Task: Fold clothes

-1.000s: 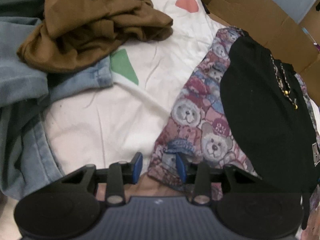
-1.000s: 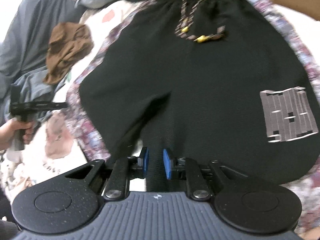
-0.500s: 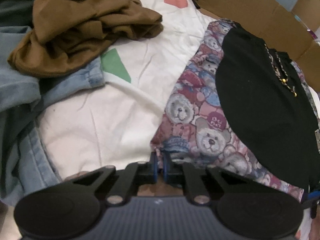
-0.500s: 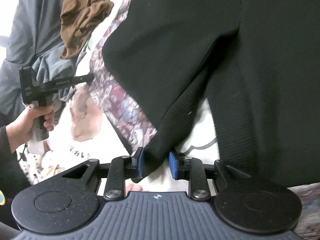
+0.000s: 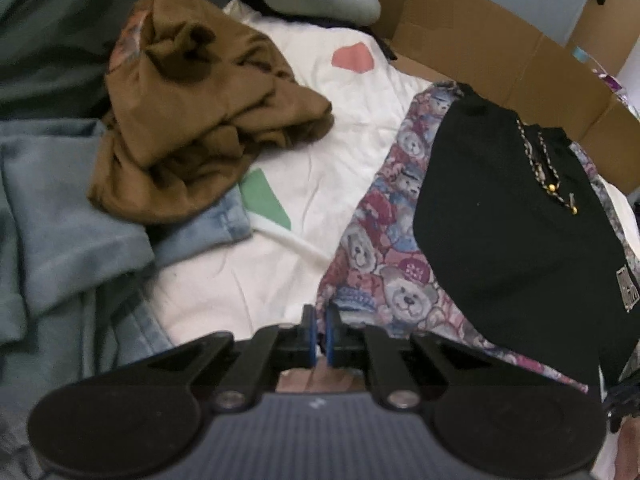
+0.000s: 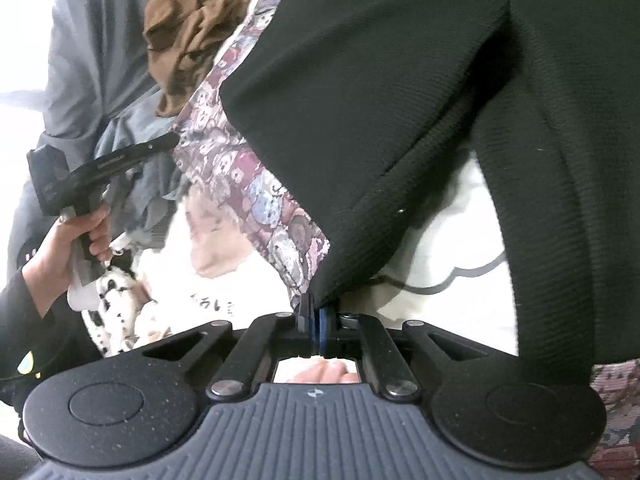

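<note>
Gripping: the hem of one leg of the black shorts [image 6: 400, 100] is now pinched in the right gripper [image 6: 314, 320], whose jaws were apart around it half a second ago.
Left gripper [image 5: 319, 336]: jaws are clenched at the corner of the teddy-bear cloth [image 5: 384, 264]; whether cloth is caught cannot be told.
Shorts: spread flat on the teddy-bear cloth on the bed [image 5: 320, 120], with the pinched leg drawn up.
Meaning: with the leg held, a fold across the shorts is judged to be under way.
Elsewhere: a brown garment [image 5: 200, 120] is left crumpled, well apart.
</note>
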A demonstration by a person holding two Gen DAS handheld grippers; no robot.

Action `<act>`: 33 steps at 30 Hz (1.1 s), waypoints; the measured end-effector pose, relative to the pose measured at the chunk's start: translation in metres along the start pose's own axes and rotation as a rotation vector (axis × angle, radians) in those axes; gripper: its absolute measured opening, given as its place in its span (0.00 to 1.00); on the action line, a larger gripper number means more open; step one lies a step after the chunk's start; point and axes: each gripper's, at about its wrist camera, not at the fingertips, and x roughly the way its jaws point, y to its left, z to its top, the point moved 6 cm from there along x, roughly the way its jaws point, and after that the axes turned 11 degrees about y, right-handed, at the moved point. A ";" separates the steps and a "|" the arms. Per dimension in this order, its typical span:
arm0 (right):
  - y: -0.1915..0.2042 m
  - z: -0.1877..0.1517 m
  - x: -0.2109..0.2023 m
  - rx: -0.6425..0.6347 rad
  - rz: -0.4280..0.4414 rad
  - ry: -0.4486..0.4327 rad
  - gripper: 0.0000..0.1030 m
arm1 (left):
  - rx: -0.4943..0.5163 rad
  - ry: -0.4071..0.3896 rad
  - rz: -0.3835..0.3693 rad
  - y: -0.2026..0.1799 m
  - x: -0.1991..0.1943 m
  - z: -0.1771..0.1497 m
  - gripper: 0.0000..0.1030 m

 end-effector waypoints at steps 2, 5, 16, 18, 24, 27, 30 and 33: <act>0.001 0.001 0.002 -0.003 0.001 0.006 0.00 | 0.004 0.006 0.010 0.002 -0.001 0.000 0.04; -0.005 0.000 0.008 0.001 -0.048 0.027 0.00 | -0.031 0.034 0.017 0.008 0.009 -0.005 0.07; -0.021 -0.007 0.001 -0.007 -0.166 0.056 0.00 | -0.115 0.054 -0.023 0.025 0.029 -0.015 0.29; -0.019 -0.007 0.000 -0.019 -0.180 0.062 0.00 | -0.106 0.049 -0.028 0.023 0.032 -0.014 0.32; -0.019 -0.009 -0.001 -0.027 -0.203 0.072 0.00 | -0.079 0.061 -0.024 0.021 0.052 -0.014 0.35; -0.019 -0.008 -0.001 -0.016 -0.196 0.075 0.00 | -0.062 0.066 -0.031 0.019 0.062 -0.015 0.37; -0.020 -0.005 -0.001 0.030 -0.170 0.067 0.04 | -0.048 0.070 -0.045 0.016 0.069 -0.018 0.35; -0.020 0.001 0.000 0.079 -0.131 0.049 0.30 | -0.043 0.077 -0.057 0.015 0.070 -0.018 0.15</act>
